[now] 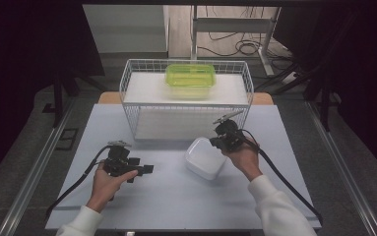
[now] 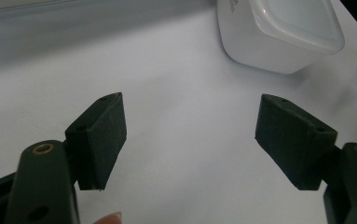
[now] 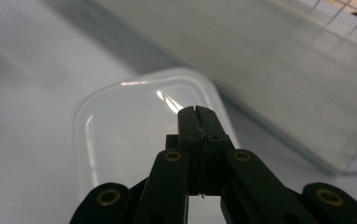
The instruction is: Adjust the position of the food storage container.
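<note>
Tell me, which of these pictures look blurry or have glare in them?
High view: evenly lit table, dark surroundings, the green container a little smeared. Left gripper view: open left gripper sharp, the white container beyond softer. Right gripper view: shut right gripper fairly crisp, a bright glare streak on the clear container's lid, the wire basket blurred.

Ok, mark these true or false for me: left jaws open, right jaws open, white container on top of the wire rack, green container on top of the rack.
1. The left gripper has its jaws open. True.
2. The right gripper has its jaws open. False: they are shut, with nothing between them.
3. The white container sits on the wire rack. False: it is on the table.
4. The green container sits on top of the rack. True.
</note>
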A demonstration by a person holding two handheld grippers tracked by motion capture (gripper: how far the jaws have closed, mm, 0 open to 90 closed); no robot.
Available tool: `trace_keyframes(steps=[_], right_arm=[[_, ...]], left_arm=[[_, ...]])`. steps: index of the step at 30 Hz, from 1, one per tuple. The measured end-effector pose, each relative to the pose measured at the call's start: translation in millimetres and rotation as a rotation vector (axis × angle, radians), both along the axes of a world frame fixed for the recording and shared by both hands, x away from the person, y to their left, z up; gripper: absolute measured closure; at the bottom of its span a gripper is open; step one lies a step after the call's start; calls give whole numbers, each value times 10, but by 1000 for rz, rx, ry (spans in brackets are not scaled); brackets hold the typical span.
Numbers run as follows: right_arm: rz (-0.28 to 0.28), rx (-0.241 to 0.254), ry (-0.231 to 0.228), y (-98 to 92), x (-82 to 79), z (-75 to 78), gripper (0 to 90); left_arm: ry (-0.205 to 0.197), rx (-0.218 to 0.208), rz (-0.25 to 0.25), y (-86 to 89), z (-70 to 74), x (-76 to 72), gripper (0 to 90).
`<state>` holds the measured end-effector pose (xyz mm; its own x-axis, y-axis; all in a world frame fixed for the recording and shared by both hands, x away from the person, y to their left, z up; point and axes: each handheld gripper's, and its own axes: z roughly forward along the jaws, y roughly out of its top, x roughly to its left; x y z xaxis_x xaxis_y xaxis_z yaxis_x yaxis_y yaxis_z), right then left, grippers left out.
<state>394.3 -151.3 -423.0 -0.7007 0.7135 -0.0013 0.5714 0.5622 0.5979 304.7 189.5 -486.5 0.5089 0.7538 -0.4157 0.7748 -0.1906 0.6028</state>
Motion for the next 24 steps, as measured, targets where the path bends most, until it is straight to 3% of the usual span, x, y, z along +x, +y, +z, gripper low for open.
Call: trace_keyframes(steps=[5, 8, 12, 20, 24], right_arm=[[20, -42, -16, 111, 237, -126, 892], [8, -61, -26, 133, 317, -186, 892], [32, -88, -46, 161, 396, -278, 892], [75, -111, -63, 202, 390, -264, 893], [119, -99, -54, 242, 326, -250, 892]], left_arm=[[-1, 11, -3, -2, -10, -1, 239], [2, 17, -7, -13, -27, 3, 238], [2, 19, -6, -17, -35, 14, 240], [8, 13, -9, -30, -48, 25, 241], [14, 12, -10, -41, -57, 26, 241]])
